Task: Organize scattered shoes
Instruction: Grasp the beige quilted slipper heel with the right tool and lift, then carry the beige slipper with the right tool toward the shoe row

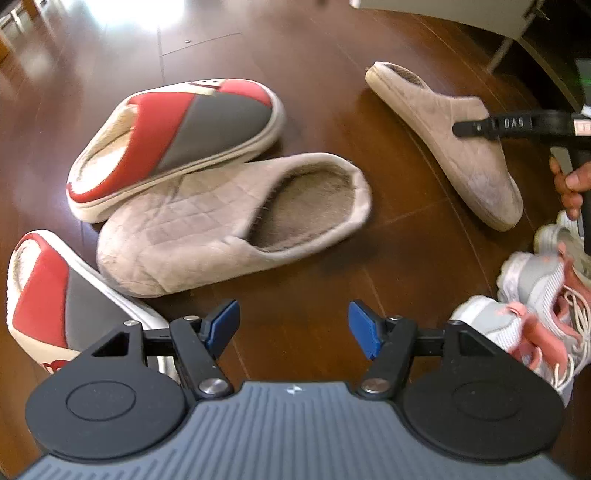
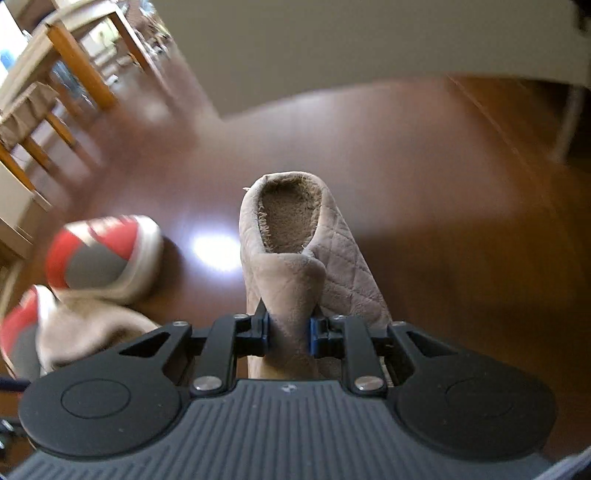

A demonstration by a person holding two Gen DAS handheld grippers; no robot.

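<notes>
Several shoes lie on a dark wooden floor [image 1: 314, 74]. A red and grey slipper [image 1: 177, 140] leans on a beige quilted slipper [image 1: 229, 225], and its mate [image 1: 62, 295] lies at the lower left. My left gripper [image 1: 293, 325] hangs open above bare floor, just in front of the beige slipper, with nothing between its blue pads. A second beige slipper [image 1: 454, 140] lies on its side to the right, where a finger [image 1: 480, 125] of my right gripper crosses it. In the right wrist view my right gripper [image 2: 288, 332] is shut on the upper of this beige slipper [image 2: 295, 229].
A pair of white, grey and pink sneakers [image 1: 535, 306] lies at the right edge, below a person's hand [image 1: 569, 184]. White furniture [image 1: 461, 11] stands at the back right. A wooden table with chairs [image 2: 66, 62] stands farther off. The right wrist view is motion-blurred.
</notes>
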